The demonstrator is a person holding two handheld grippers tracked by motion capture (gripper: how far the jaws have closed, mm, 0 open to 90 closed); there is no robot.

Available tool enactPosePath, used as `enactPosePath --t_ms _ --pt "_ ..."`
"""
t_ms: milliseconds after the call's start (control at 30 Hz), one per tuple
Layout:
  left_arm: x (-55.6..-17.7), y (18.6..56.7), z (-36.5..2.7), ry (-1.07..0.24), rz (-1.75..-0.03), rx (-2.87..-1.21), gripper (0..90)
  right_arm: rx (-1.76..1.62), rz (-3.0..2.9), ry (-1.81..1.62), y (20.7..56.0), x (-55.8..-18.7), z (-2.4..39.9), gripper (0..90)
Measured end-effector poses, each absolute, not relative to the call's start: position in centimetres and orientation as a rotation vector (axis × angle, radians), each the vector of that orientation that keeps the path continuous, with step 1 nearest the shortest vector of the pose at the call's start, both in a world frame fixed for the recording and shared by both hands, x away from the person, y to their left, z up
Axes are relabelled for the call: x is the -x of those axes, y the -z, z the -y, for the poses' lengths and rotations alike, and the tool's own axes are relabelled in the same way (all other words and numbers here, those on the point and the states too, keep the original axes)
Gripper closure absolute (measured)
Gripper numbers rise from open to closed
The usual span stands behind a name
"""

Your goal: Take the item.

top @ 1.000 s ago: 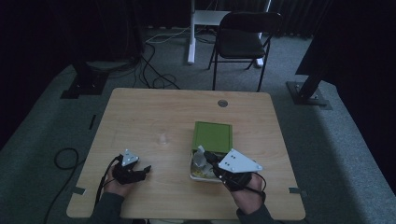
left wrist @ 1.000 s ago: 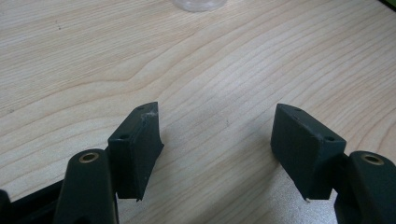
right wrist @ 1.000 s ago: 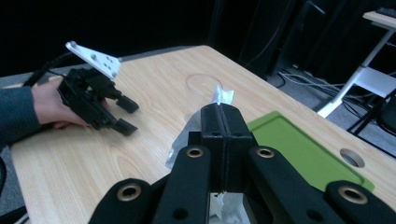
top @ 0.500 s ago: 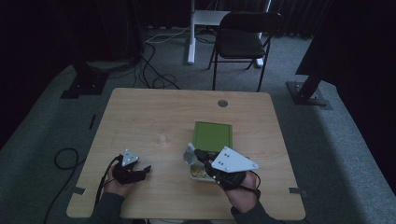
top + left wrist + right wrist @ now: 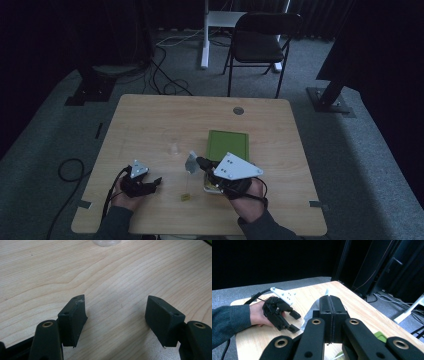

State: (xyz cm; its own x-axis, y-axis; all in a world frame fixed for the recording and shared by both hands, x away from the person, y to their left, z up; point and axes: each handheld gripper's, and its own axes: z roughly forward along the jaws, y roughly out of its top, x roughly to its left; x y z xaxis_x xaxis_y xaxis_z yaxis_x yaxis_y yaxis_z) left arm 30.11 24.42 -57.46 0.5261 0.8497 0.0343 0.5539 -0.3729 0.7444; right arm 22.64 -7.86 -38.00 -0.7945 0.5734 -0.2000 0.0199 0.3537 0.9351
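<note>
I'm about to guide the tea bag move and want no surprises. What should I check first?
1. Right hand-held gripper shut on the tea bag: ok.
2. Tea bag out of the green box: ok, it hangs left of it.
3. Yellow tag lifted off the table: cannot tell.
4. Clear cup upright: cannot tell, too faint.
5. Left hand-held gripper open, empty, apart from the cup: ok.
</note>
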Motion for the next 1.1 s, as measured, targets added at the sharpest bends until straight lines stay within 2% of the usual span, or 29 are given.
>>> enactPosePath --t_ms 1100 --pt "-30.1 57.4 -24.4 -0.549 -1.135 -2.077 34.2 -0.582 -2.092 -1.478 37.3 -28.0 6.3 90.0"
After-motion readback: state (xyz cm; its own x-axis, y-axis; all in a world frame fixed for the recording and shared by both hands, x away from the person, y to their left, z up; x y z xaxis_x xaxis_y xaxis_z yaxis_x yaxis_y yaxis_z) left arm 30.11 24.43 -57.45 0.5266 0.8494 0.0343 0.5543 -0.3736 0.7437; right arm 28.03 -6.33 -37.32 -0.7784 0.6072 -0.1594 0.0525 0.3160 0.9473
